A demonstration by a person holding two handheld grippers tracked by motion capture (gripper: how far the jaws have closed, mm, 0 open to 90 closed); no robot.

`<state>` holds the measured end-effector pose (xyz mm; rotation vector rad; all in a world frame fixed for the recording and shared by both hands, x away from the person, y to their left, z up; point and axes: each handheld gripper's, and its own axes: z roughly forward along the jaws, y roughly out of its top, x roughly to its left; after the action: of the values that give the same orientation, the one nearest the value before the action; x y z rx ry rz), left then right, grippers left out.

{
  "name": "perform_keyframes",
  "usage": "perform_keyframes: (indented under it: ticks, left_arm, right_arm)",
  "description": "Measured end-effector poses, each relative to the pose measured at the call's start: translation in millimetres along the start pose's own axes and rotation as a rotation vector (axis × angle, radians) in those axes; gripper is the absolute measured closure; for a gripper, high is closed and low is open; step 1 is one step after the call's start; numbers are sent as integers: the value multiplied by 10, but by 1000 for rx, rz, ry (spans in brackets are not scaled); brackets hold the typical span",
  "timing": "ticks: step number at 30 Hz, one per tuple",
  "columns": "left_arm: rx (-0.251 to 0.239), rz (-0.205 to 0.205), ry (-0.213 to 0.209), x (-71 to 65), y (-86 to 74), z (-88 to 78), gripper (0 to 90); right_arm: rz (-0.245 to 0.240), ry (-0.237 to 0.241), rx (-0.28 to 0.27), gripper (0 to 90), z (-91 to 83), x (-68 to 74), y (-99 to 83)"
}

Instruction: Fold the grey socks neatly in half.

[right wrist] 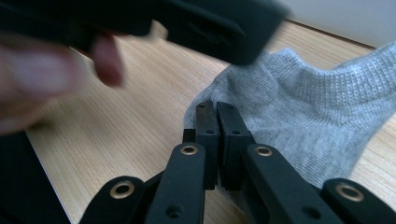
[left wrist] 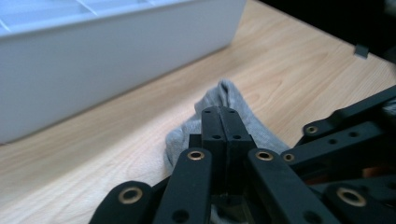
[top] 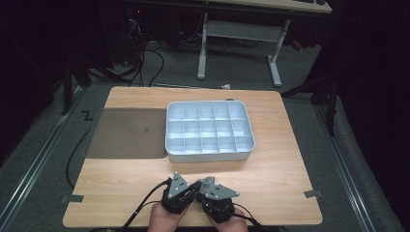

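Note:
A grey sock lies on the wooden table near its front edge, between the white tray and the person's hands. My left gripper is shut, its jaws pressed together with sock fabric bunched up around and beyond the tips. My right gripper is shut on the sock's near edge, and the knit spreads off to the right. In the high view both grippers, left and right, sit side by side and almost touch.
A white tray with several empty compartments stands mid-table, its wall close ahead of the left gripper. A grey mat lies left of it. A blurred hand crowds the right gripper view. A desk frame stands beyond the table.

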<state>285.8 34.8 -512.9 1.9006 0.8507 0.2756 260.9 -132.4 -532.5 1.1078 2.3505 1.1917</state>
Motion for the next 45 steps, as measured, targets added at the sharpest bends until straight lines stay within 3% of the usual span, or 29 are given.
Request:
perform_keyframes:
  ticks: [3,8,14,15,17,20,21,23,25,28,31,33,34,36,40,42,45]
  left_arm:
    - [35,7,14,28,-43,84,900]
    - [72,-23,35,114,-103,137,900]
    - [82,-43,40,132,-120,157,900]
    - [85,-41,41,136,-119,157,900]
    - [85,-44,41,134,-119,159,900]
    - [87,-41,43,134,-118,159,900]
    - [85,-42,44,131,-119,161,900]
    - [86,-42,43,130,-118,161,900]
    - [86,-41,44,128,-118,160,900]
    - [86,-38,47,126,-119,159,900]
    - [86,-31,47,121,-123,153,900]
    - [84,-28,50,111,-123,148,900]
    - [80,-32,55,93,-117,138,900]
    - [60,-35,47,44,-96,103,882]
    - [26,-22,27,-82,-52,59,874]
    - [35,-25,24,-109,-65,80,900]
    - [95,-25,39,-99,-138,158,900]
  right_arm:
    - [-1,2,-2,886,-4,0,-6]
    - [-1,10,-1,885,-6,-13,-7]
    - [6,23,-9,852,-50,-20,7]
    - [12,28,-57,831,-168,-37,37]
    - [16,15,-78,817,-235,-56,59]
    - [56,-40,-108,744,-364,-163,96]
    - [68,-51,-102,716,-366,-194,90]
    - [139,-61,-72,633,-304,-293,44]
    - [151,-67,-54,623,-250,-313,20]
    - [161,-70,-23,635,-201,-316,6]
    - [169,-77,22,728,-142,-325,-42]
    - [175,-72,17,791,-134,-327,-73]
    - [155,-78,20,803,-133,-313,-66]
    - [135,-90,17,807,-128,-292,-65]
    - [146,-83,18,808,-132,-299,-71]
    - [138,-87,14,809,-131,-299,-73]
    - [142,-80,13,811,-132,-304,-75]
